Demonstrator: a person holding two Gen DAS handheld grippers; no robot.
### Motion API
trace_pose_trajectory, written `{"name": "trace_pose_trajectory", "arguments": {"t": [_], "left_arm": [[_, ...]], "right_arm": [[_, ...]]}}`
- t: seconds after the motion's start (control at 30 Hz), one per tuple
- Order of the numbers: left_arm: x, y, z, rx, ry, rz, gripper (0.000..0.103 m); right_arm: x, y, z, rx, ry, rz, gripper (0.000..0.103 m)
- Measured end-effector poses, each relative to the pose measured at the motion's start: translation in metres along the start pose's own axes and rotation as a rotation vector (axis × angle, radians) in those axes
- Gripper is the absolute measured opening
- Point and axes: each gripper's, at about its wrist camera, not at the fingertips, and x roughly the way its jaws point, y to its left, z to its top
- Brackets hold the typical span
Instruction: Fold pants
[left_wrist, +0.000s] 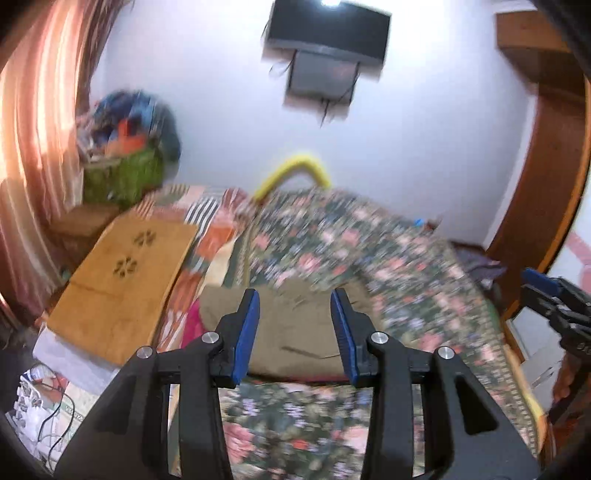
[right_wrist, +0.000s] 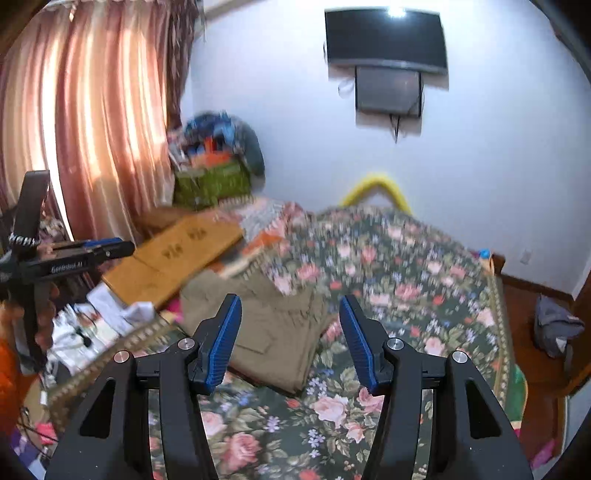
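The pants (right_wrist: 266, 325) lie folded on the bed (right_wrist: 406, 280) at 12 o'clock. Both grippers (left_wrist: 295, 332) (right_wrist: 290, 336) hang wide open, holding nothing. The job looks done.

Khaki pants (right_wrist: 266, 325), rose-patterned dark green bedspread (right_wrist: 399, 280), pink striped curtain (right_wrist: 92, 110), blue-padded black tools

One marking is being shown legibly: "GenRobot.AI", printed in white on the black body of the left gripper (right_wrist: 110, 251), as seen from the right wrist view. Small print is being shown on papers (left_wrist: 33, 402) at the bed's edge, but it cannot be read.
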Motion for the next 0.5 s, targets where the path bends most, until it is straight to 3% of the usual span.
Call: {"name": "trace_pose_trajectory", "arguments": {"t": [0.27,0.33,0.5], "left_arm": [[-0.103,-0.049,-0.007,0.028,-0.181,-0.040,0.040],[-0.124,-0.058,-0.014,0.026,-0.215,-0.047,0.041],[-0.161,-0.078,-0.034,0.067,-0.283,-0.028,0.058]], "right_arm": [[-0.079,0.025,0.004,-0.019,-0.158,0.038,0.052],[-0.095,0.030,0.002,-0.012,-0.194,0.056,0.057],[-0.120,0.042,-0.005,0.000,-0.269,0.070,0.062]]}}
